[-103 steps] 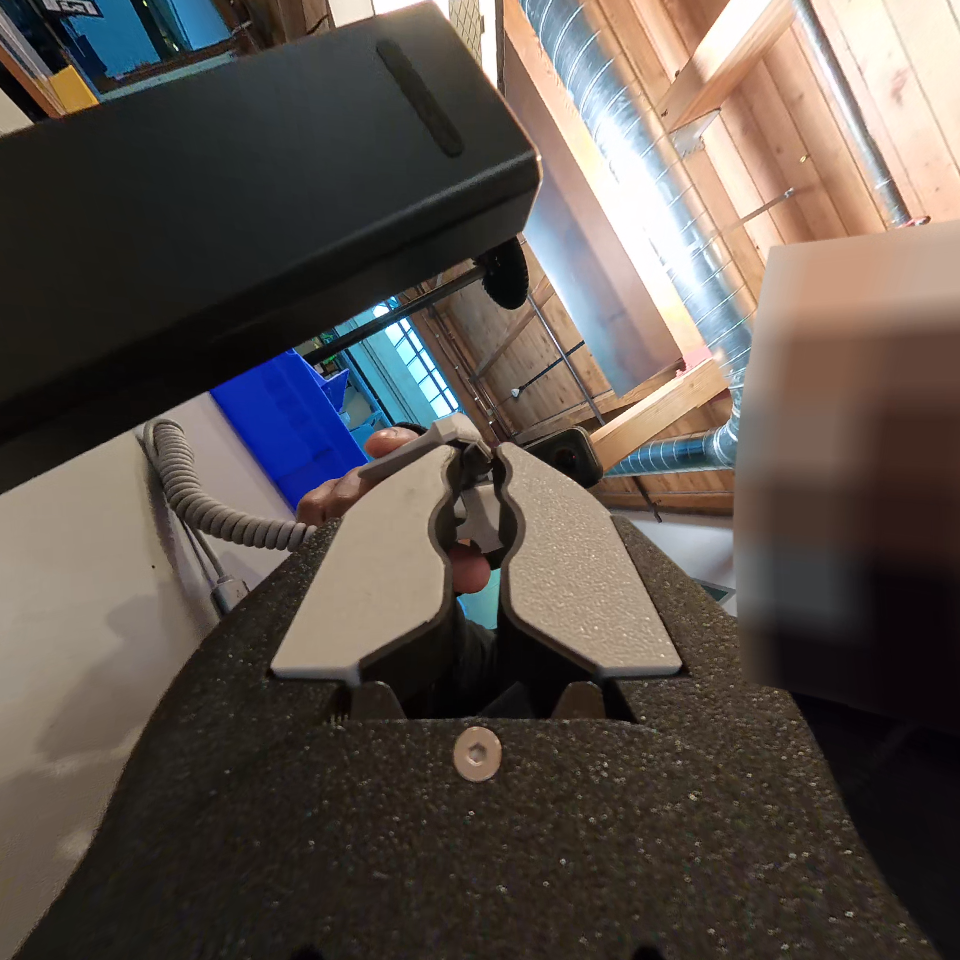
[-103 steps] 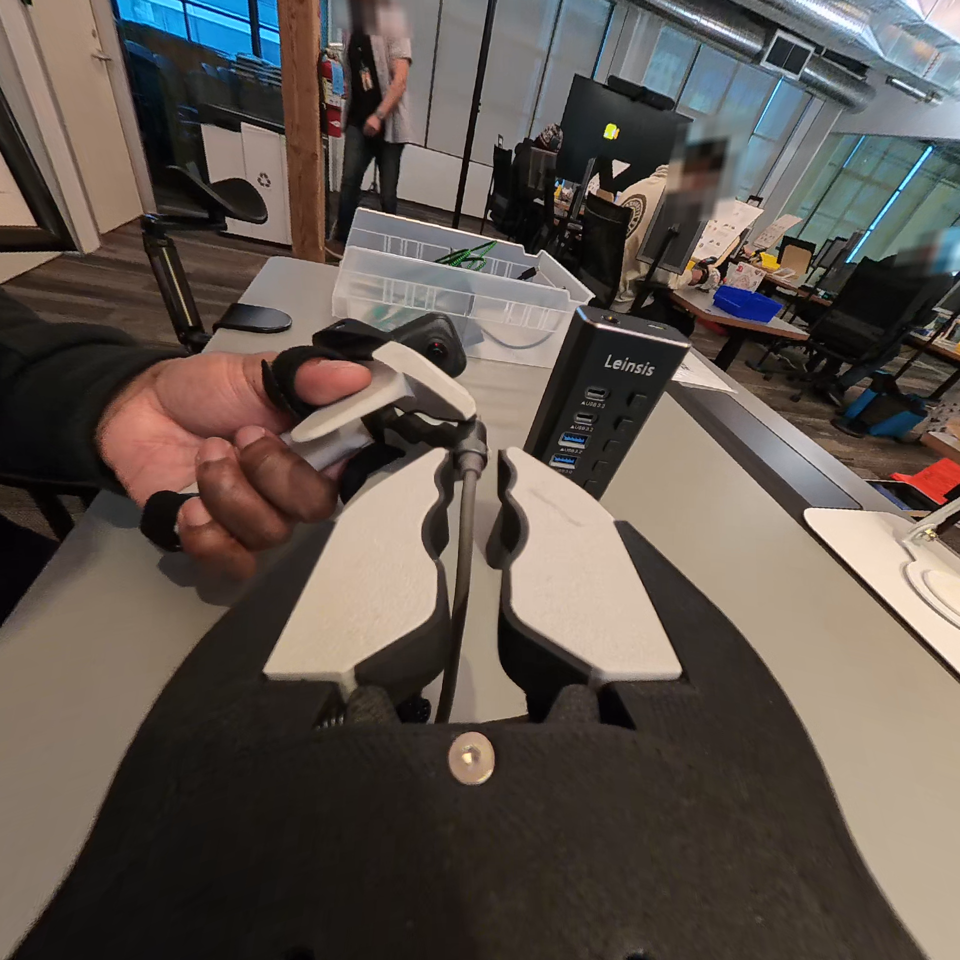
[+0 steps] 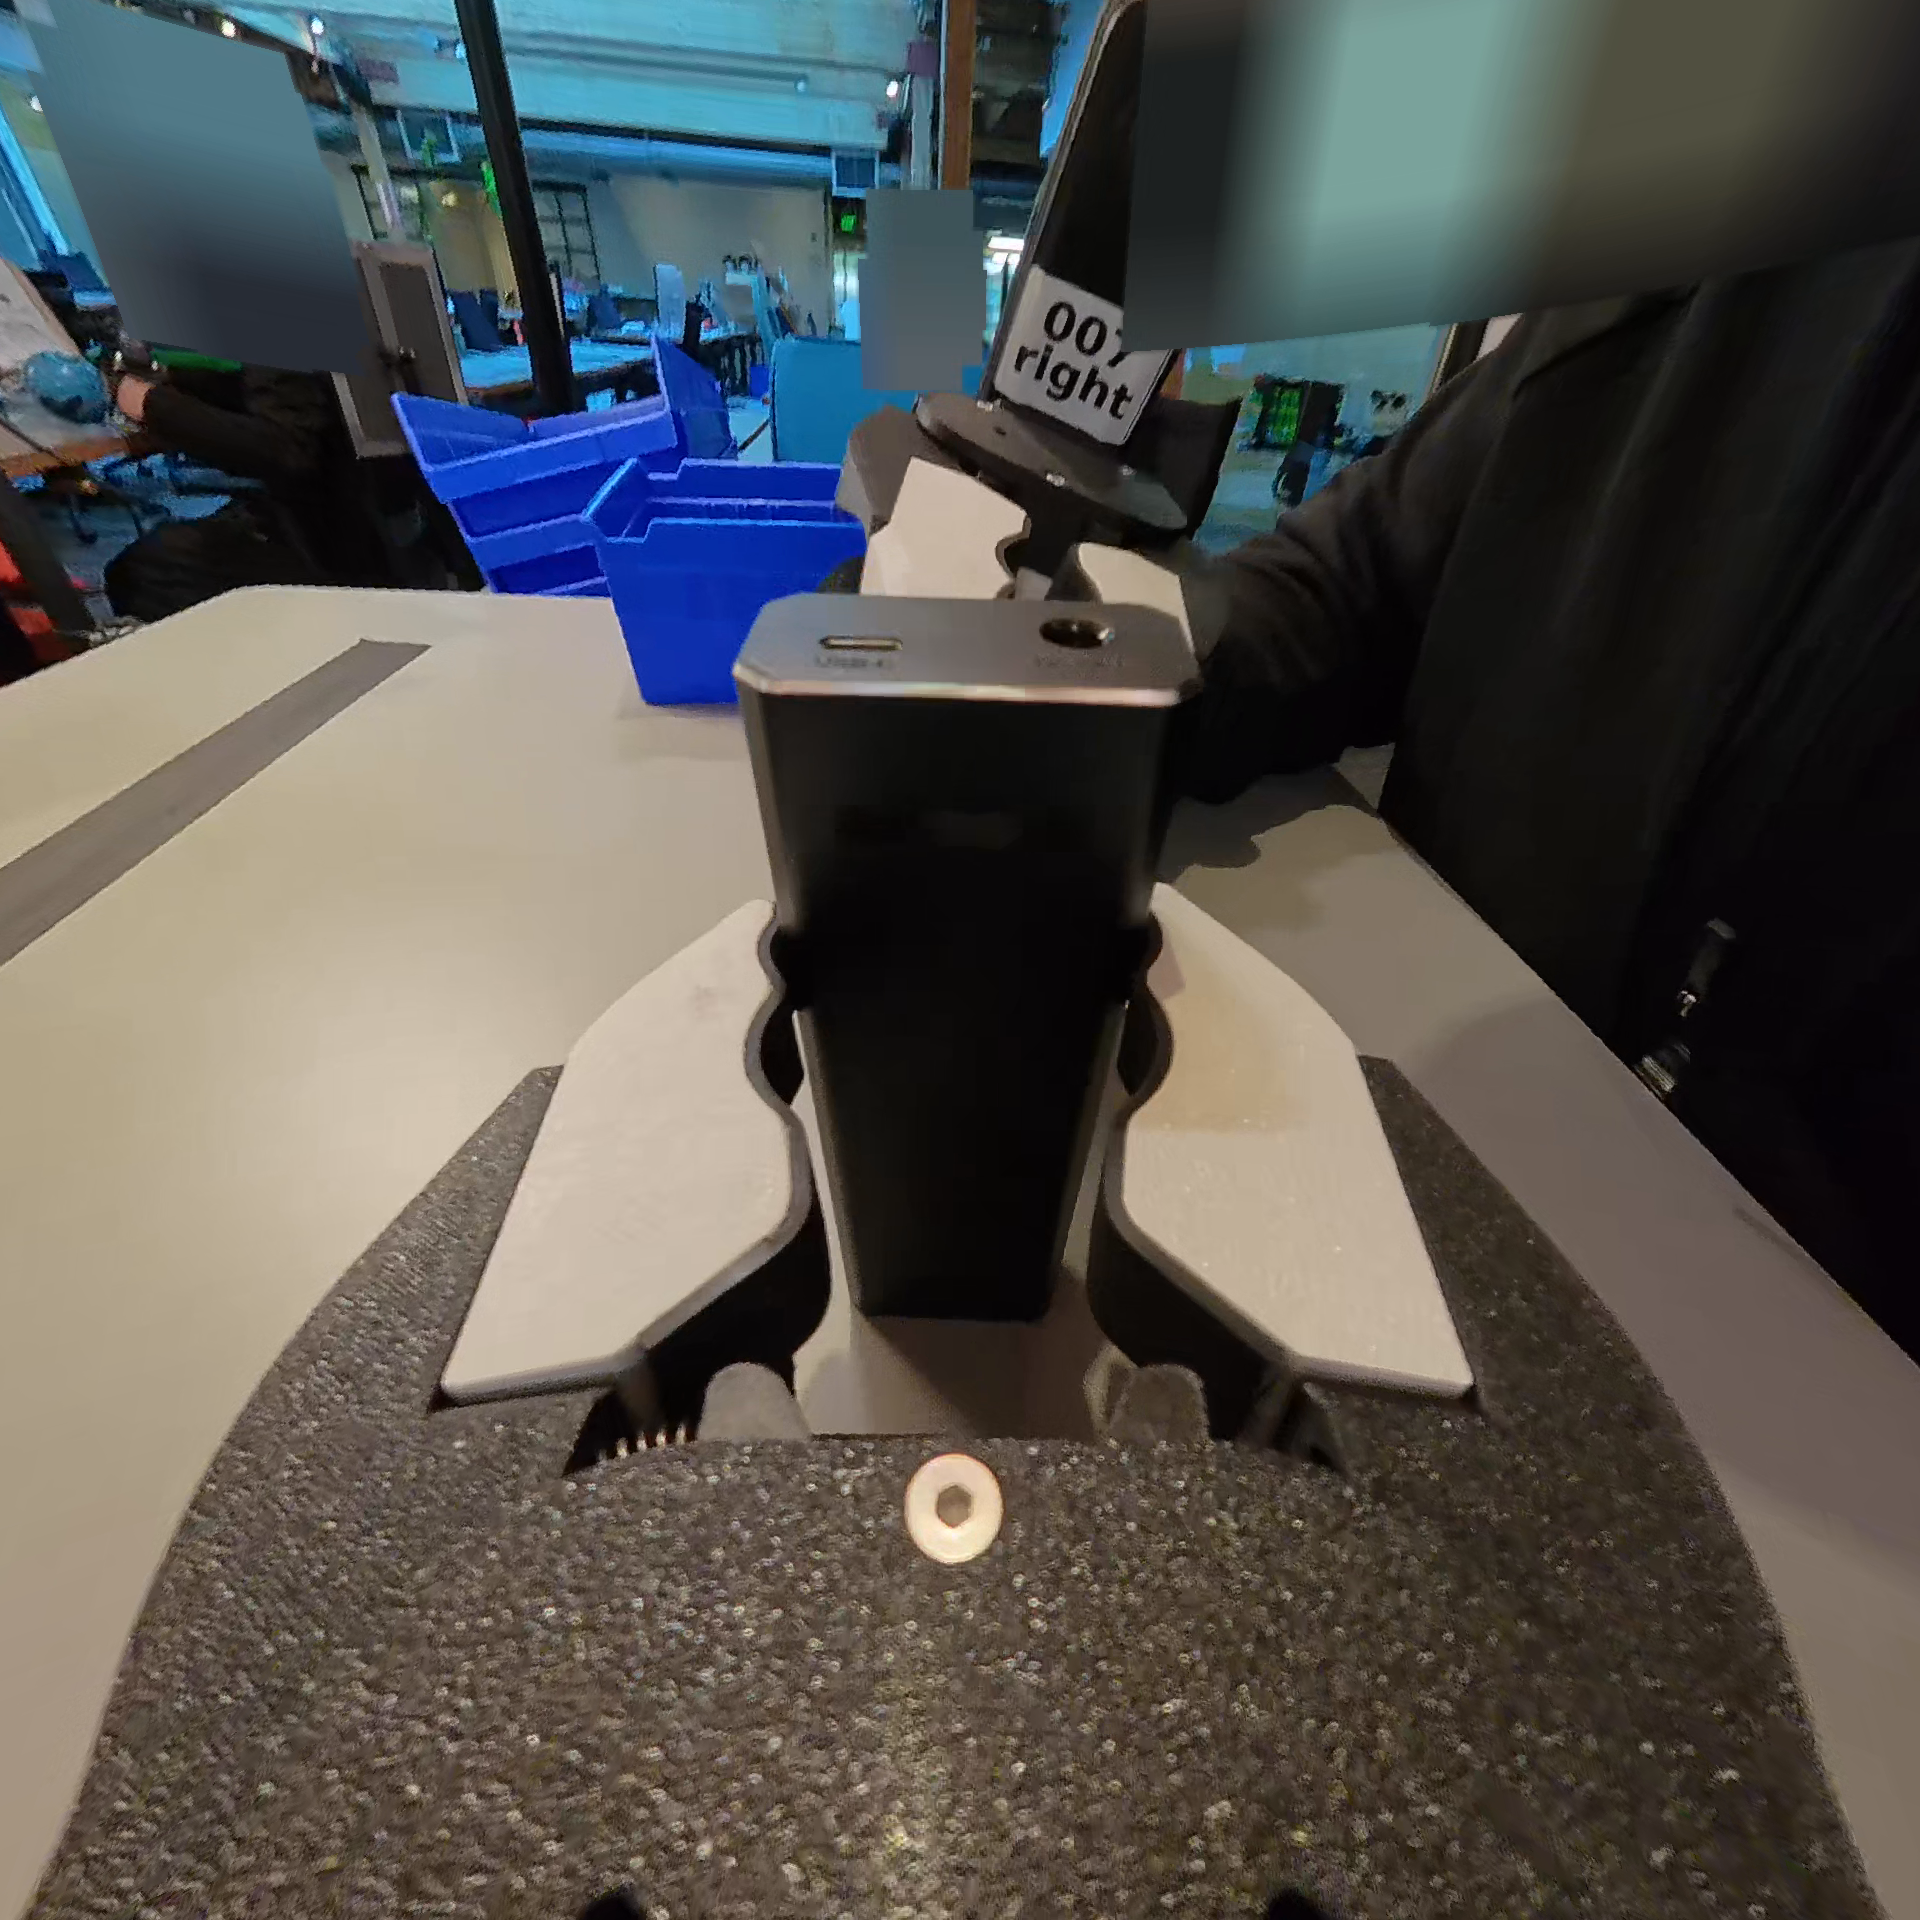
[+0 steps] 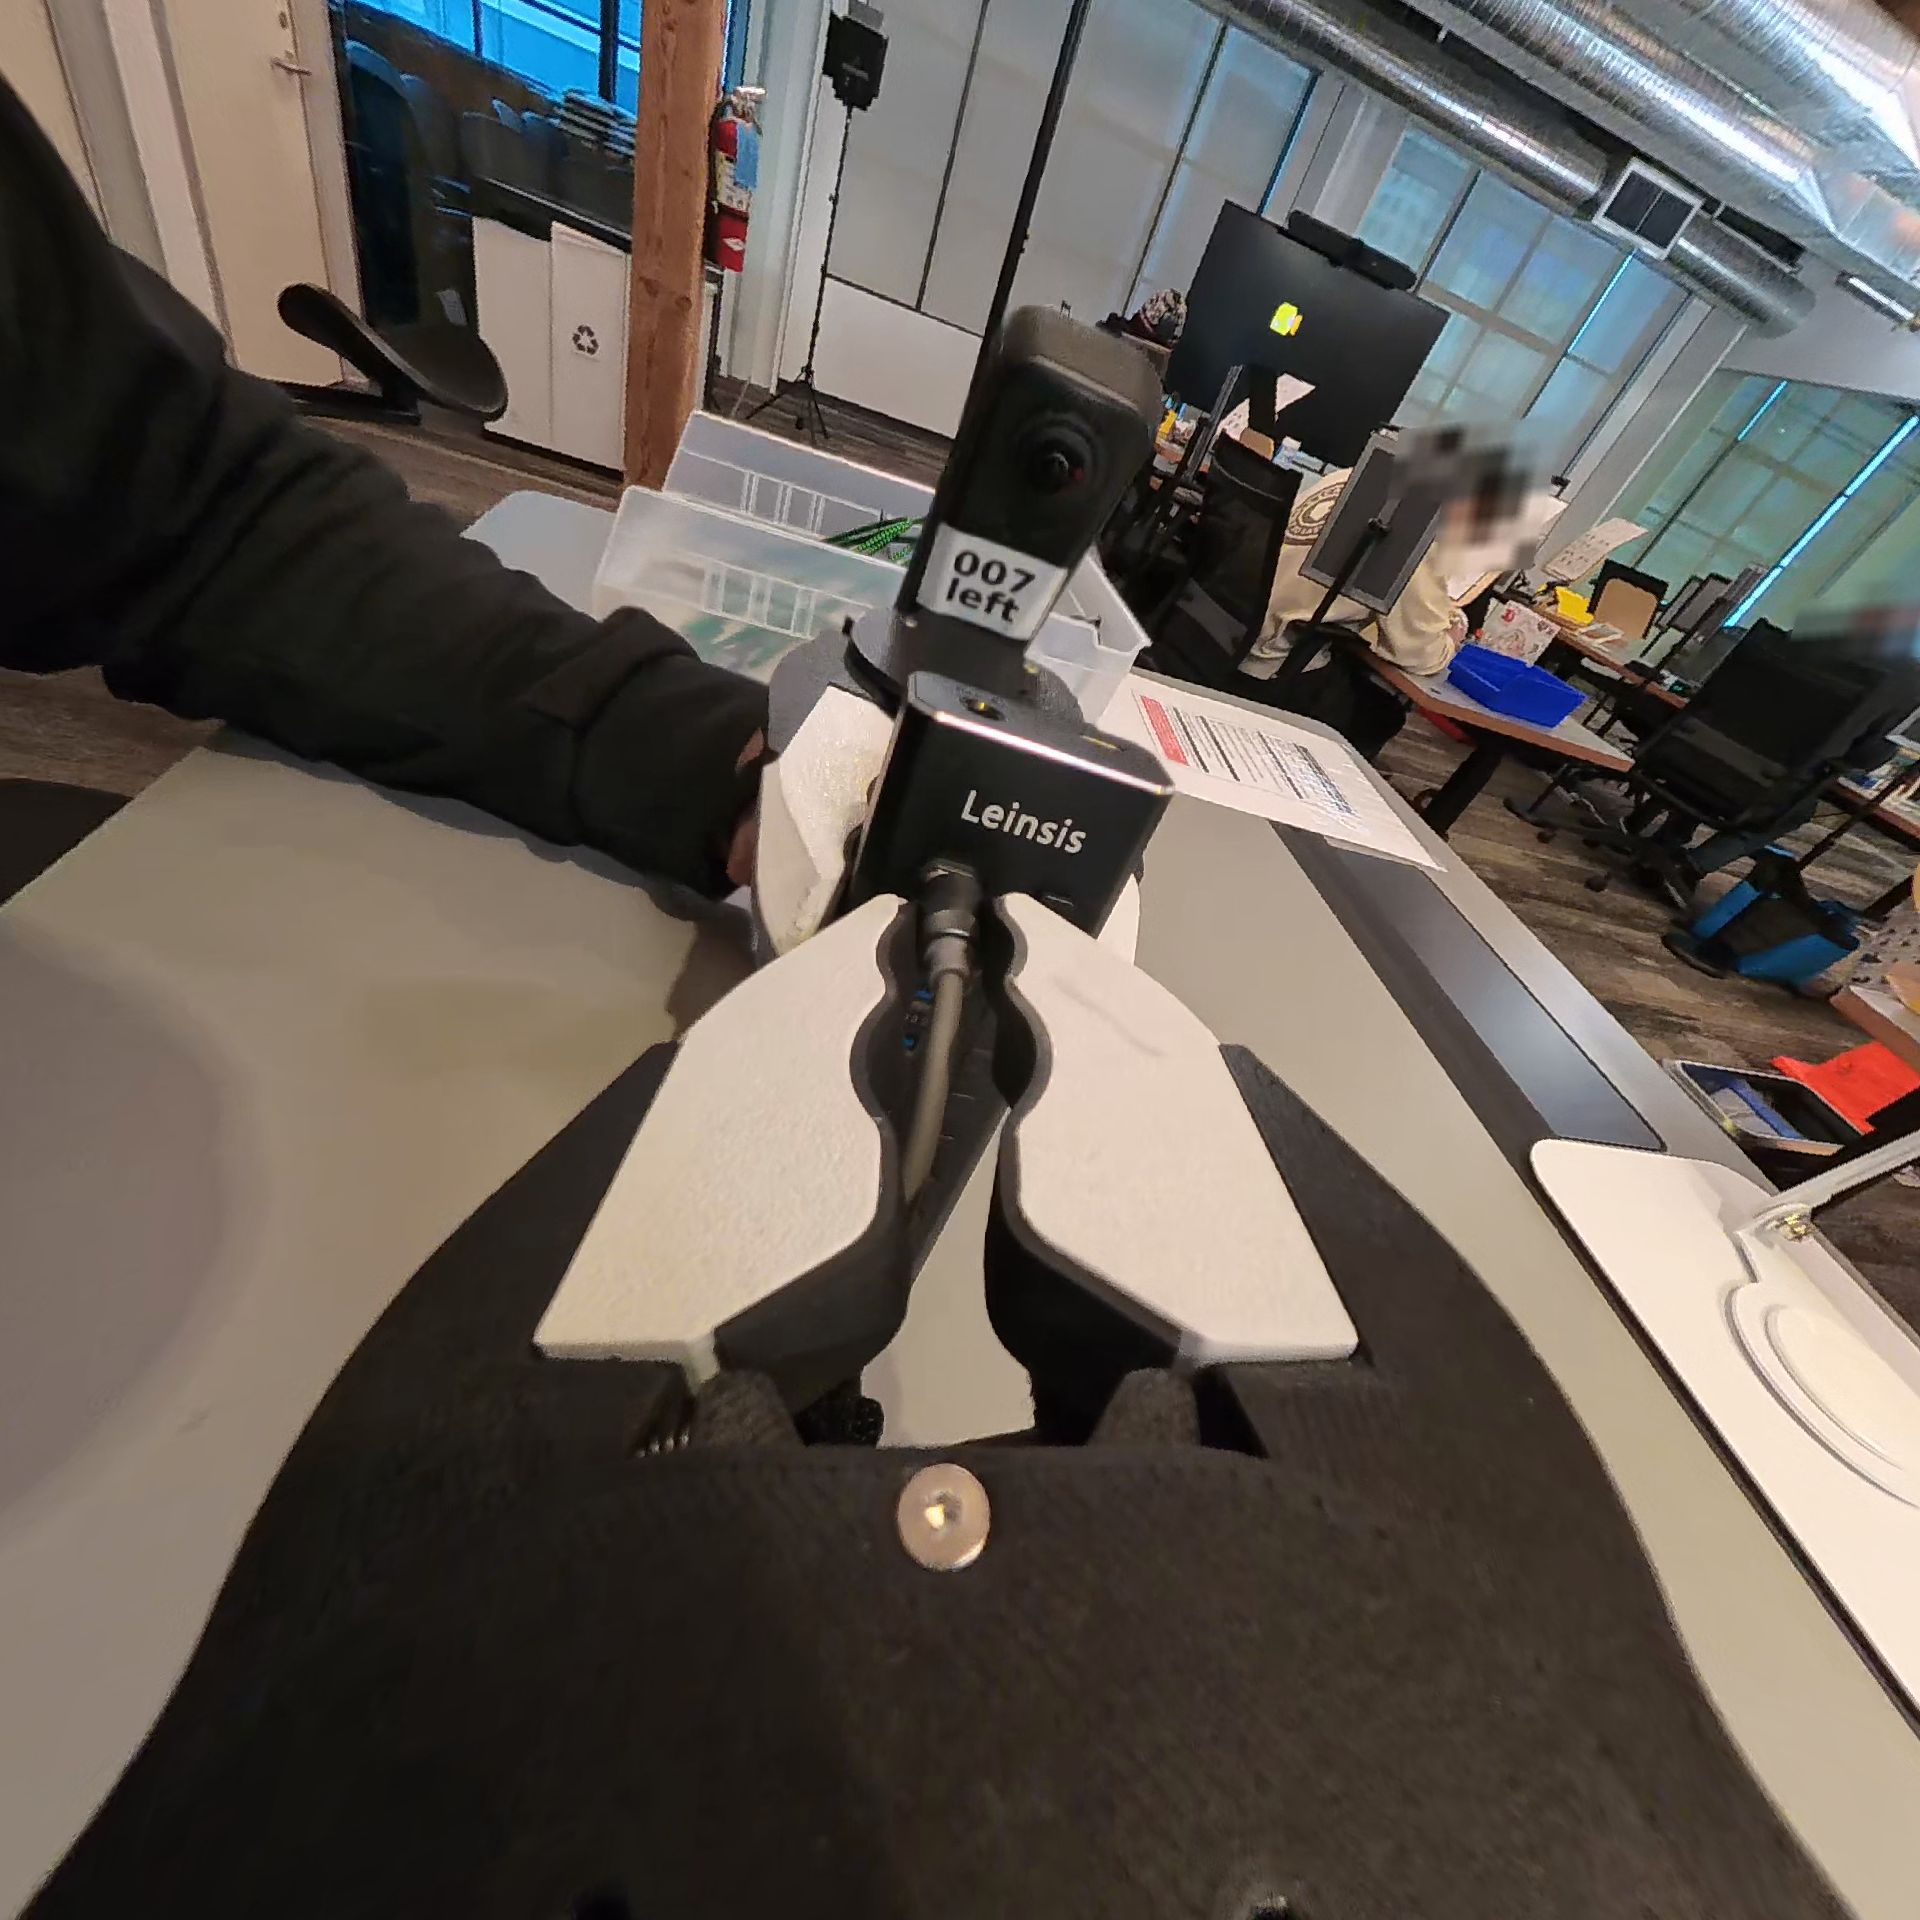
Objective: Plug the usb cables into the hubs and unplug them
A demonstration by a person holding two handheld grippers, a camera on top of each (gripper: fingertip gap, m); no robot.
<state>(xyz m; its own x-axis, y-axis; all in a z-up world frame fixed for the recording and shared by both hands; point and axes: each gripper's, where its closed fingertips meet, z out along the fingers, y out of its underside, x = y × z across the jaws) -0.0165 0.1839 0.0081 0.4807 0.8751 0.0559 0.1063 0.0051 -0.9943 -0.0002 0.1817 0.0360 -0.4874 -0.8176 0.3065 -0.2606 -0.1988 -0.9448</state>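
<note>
USB hub (image 3: 961, 935), a dark metal block with a silver-edged end face, is held above a pale grey table (image 3: 312, 935) between two hand-held grippers that face each other. From the left wrist view, the left gripper (image 3: 961, 971) has its two white fingers (image 3: 665, 1143) closed against the hub's long sides, and the hub stands out lengthwise from between them, its far end showing a small slot port and a round socket. Beyond that end, the right gripper's white fingers and black camera mount are partly visible, held by a person in a dark sleeve (image 3: 1558, 582). From the right wrist view, the right gripper (image 4: 948, 925) is closed on the grey plug of a usb cable (image 4: 940, 1039); the plug sits at a port on the hub's near face, though how deeply it is seated cannot be told. The cable runs back between the fingers toward the camera. Stacked blue bins (image 3: 717, 582) stand on the table's far side, clear plastic bins (image 4: 727, 551) sit behind the left gripper, and a printed sheet (image 4: 1268, 769) lies flat on the table beside the hub.
</note>
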